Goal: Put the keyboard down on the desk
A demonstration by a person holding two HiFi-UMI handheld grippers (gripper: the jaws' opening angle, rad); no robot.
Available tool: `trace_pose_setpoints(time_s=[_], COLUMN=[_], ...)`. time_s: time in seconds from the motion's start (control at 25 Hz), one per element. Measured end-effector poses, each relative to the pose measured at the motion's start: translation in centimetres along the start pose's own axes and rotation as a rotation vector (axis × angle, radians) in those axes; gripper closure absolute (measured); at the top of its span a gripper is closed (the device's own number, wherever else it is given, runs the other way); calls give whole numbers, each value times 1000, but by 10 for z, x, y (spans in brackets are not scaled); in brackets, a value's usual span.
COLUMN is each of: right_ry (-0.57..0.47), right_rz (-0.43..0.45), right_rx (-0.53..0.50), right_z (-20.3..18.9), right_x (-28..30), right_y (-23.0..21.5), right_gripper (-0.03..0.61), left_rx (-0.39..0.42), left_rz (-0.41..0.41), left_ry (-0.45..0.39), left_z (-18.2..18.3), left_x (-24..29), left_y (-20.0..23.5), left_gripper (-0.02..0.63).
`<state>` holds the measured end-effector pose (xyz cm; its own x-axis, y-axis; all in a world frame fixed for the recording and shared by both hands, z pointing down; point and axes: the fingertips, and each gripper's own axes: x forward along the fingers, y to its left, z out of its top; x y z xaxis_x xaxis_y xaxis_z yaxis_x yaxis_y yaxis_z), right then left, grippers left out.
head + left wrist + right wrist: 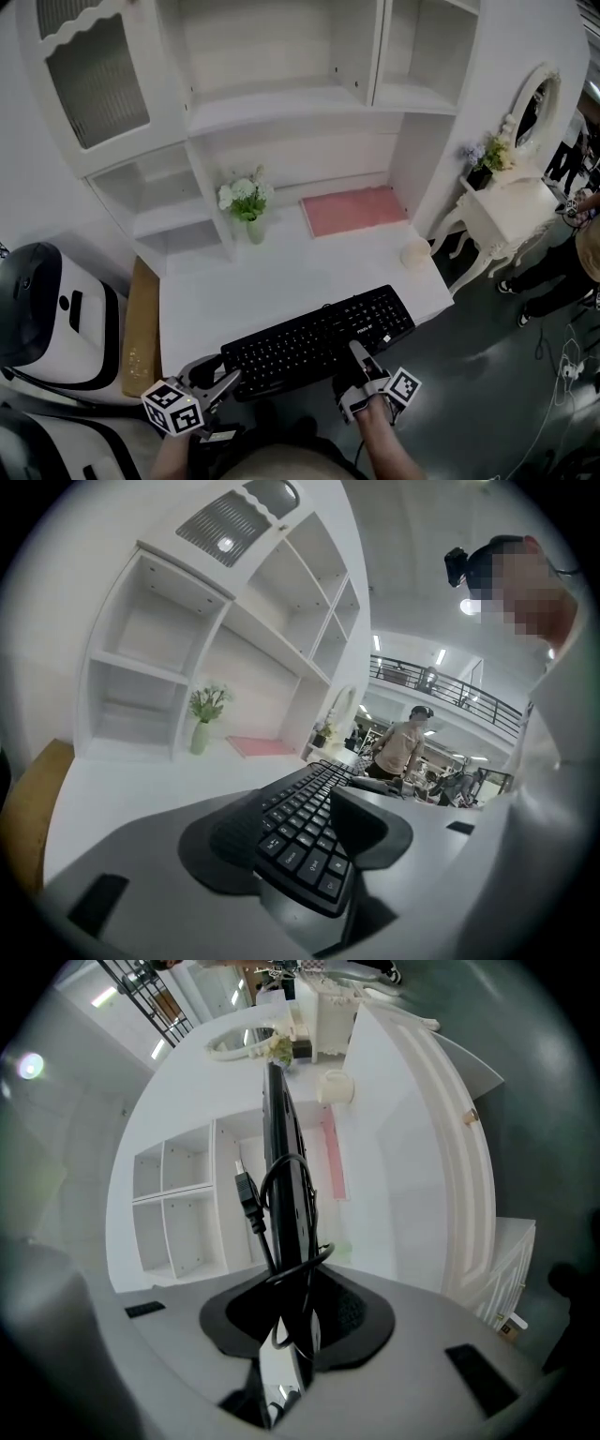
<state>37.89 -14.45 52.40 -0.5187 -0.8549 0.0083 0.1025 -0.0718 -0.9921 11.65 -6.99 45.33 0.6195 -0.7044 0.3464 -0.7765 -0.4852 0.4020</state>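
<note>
**A:** Keyboard [319,342]: where is it?

**B:** Over the front edge of the white table [281,272]. Long side runs along that edge, keys up, near side hanging past the lip. Can't tell whether it touches the top.

**A:** Grips?

**B:** Left gripper [217,382] has the left end. Its fingers [367,819] are fairly wide apart and clamped on the corner, one pad lying on the keys. Right gripper [359,354] is on the front edge, right of centre. Its fingers are nearly together, pinching the thin body, which sits edge-on between them.

**A:** Other stuff on the table?

**B:** Pink mat [353,210] at the back, well apart from the keyboard. Vase of white flowers [247,202] upright to the left of the mat. Small pale cup [415,253] near the right edge. The keyboard's cable [246,1199] loops loose by the right fingers, with the plug end showing beside the board.
</note>
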Motion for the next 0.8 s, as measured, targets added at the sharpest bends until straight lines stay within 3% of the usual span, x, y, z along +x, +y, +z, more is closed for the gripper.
trace_pose_setpoints(time_s=[0.24, 0.44, 0.8], right_ry=[-55, -94, -133], right_rz=[-19, -43, -117], right_rx=[-3, -27, -18], right_z=[25, 38, 31], right_x=[-3, -5, 35], right_y=[3, 6, -8], right_gripper=[479, 479, 480], left_rx=[-7, -20, -56], left_rz=[-48, -137, -239], left_ry=[18, -8, -56], left_z=[5, 13, 25], left_x=[25, 47, 50], left_y=[-6, -10, 15], left_gripper=[374, 377, 379])
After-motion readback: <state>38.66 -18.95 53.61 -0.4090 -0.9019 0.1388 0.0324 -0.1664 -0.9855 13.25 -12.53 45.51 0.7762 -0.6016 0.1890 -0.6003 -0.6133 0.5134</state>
